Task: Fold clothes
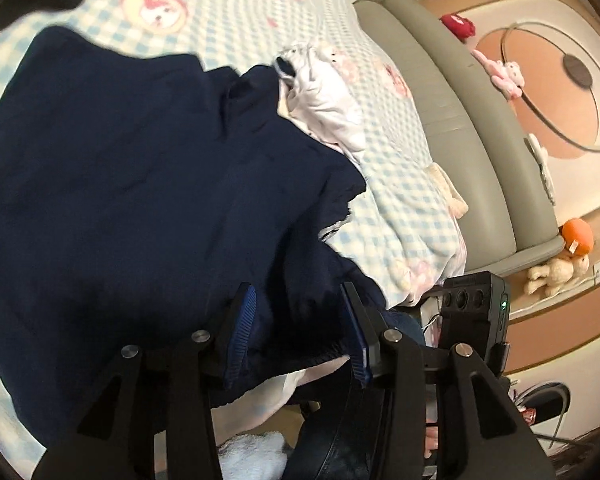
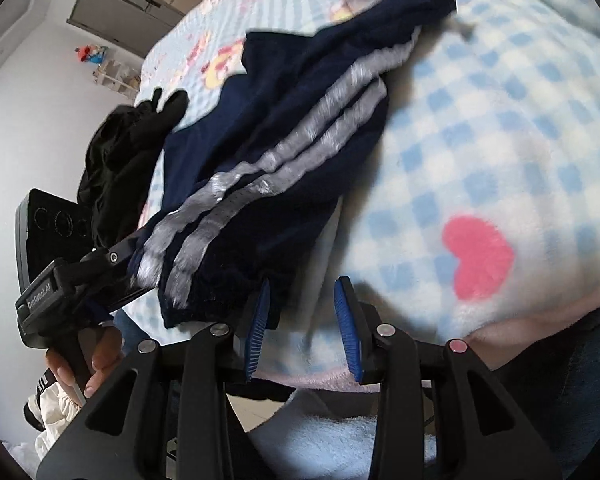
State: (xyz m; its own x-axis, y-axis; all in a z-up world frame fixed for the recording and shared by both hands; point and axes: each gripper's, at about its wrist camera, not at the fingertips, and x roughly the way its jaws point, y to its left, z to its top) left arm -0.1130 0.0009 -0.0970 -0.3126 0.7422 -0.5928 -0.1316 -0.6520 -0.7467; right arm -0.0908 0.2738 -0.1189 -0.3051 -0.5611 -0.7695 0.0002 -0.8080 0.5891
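A navy garment [image 1: 132, 184] with grey side stripes [image 2: 284, 152] lies spread on the bed. My left gripper [image 1: 298, 300] is open, its blue pads [image 1: 244, 320] astride the garment's near hem at the bed edge. In the right wrist view the left gripper [image 2: 112, 260] sits at the striped corner of the cloth. My right gripper [image 2: 302, 304] is open and empty, just beside the garment's lower corner, over the blanket.
A blue-checked blanket [image 2: 480, 120] with cartoon prints covers the bed. A white garment [image 1: 324, 100] lies beyond the navy one, a black garment [image 2: 128, 160] at the far side. A grey padded headboard [image 1: 460, 128] and plush toys [image 1: 556, 272] stand to the right.
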